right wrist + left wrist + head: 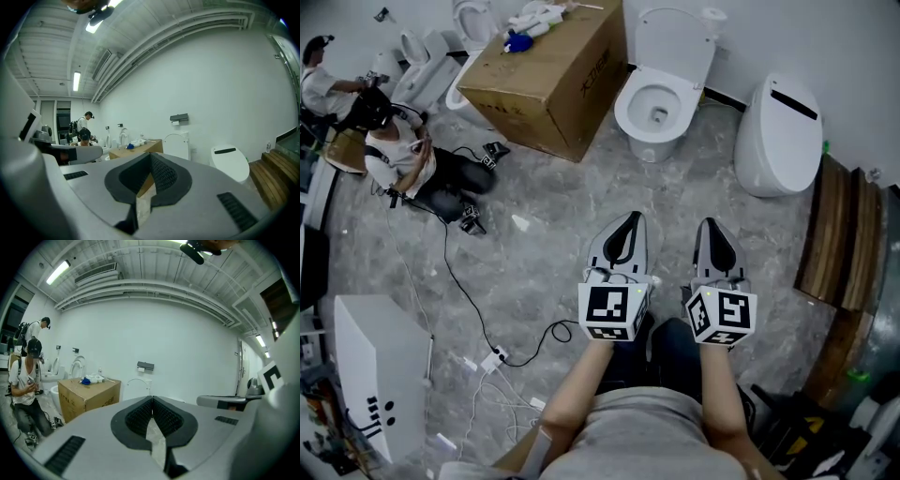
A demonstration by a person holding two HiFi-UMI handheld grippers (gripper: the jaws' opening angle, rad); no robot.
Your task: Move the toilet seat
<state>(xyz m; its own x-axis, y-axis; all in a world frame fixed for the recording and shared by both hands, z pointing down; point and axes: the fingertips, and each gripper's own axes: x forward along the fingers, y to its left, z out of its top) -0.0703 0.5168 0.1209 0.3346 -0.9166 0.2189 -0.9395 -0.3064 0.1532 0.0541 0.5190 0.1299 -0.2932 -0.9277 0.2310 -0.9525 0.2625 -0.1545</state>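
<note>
An open white toilet (656, 103) stands against the far wall with its lid (675, 37) raised and its seat (654, 120) down on the bowl. In the right gripper view the raised lid (177, 145) shows just beyond the jaws. My left gripper (629, 219) and right gripper (713, 227) hang side by side over the grey floor, well short of the toilet and pointing toward it. Both are shut with nothing between the pads, as the left gripper (152, 399) and right gripper (151, 155) show in their own views.
A large cardboard box (548, 75) with small items on top sits left of the toilet. A second toilet with its lid closed (778, 131) stands to the right, next to wooden steps (830, 234). A person crouches at the far left (403, 159), and cables (478, 309) trail across the floor.
</note>
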